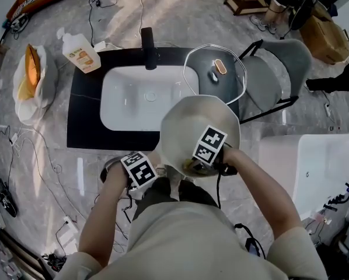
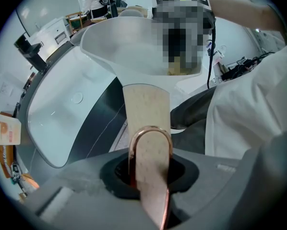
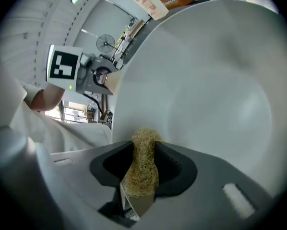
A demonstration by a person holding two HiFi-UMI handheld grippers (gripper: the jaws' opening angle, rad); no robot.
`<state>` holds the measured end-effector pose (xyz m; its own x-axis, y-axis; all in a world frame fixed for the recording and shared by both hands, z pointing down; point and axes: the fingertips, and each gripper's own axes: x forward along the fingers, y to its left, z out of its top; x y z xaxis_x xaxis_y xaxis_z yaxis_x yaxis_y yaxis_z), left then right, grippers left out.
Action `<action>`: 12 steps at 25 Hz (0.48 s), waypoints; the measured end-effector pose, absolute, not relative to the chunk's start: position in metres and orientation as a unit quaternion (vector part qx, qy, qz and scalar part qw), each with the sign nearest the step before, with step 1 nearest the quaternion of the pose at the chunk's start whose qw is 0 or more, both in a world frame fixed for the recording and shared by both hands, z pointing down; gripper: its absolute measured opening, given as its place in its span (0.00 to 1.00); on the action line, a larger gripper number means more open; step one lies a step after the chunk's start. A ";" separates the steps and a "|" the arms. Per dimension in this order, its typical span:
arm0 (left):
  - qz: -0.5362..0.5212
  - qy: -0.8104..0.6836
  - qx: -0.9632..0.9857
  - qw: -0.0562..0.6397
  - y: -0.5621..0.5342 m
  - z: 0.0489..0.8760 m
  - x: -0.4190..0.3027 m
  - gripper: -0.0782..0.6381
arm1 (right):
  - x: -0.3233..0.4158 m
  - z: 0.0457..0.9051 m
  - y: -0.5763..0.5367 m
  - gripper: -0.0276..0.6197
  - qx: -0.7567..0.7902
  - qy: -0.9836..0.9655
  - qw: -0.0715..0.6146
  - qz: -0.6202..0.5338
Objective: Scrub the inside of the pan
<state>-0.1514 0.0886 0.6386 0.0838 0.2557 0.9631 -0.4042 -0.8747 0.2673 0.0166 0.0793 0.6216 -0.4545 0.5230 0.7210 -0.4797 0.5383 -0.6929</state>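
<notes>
Left gripper [image 2: 150,176]: jaws closed on beige handle [image 2: 146,109] of cream round pan [image 1: 192,124], held tilted over front edge of white sink [image 1: 122,107]. Right gripper [image 3: 141,176]: jaws clamp tan fibrous scrubber [image 3: 143,152] against pan's inner wall.

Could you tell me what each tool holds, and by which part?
Left tool: the pan, by the end of its handle. Right tool: a fibrous scrubber, by its near end.

Lighting is bright and even; I note pale glare streaks on the floor [image 1: 174,10]. The pan [image 3: 220,95] interior reads nearly washed out. Both gripper views bow heavily toward dark corners, and the nearest foreground is soft.
</notes>
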 end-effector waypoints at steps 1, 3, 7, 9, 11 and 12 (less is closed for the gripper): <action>0.675 -0.053 0.694 0.245 0.089 0.639 -0.151 0.23 | 0.007 0.620 0.076 0.27 -0.010 -0.711 0.505 0.489; 0.675 -0.053 0.694 0.245 0.090 0.639 -0.151 0.23 | -0.008 0.620 0.068 0.27 0.006 -0.724 0.485 0.490; 0.675 -0.054 0.696 0.238 0.090 0.639 -0.150 0.22 | -0.028 0.620 0.043 0.27 0.045 -0.752 0.454 0.475; 0.677 -0.053 0.695 0.236 0.090 0.640 -0.150 0.22 | -0.038 0.619 0.028 0.27 0.073 -0.770 0.426 0.469; 0.679 -0.052 0.695 0.233 0.091 0.640 -0.149 0.22 | -0.047 0.615 0.012 0.27 0.106 -0.788 0.393 0.463; 0.679 -0.052 0.694 0.231 0.091 0.640 -0.150 0.22 | -0.051 0.614 0.005 0.27 0.119 -0.796 0.382 0.454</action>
<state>-0.1496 0.0914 0.6401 0.0715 0.2426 0.9675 -0.3861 -0.8876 0.2512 -0.0507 0.0046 0.6136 -0.6805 0.1575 0.7157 -0.5358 0.5594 -0.6325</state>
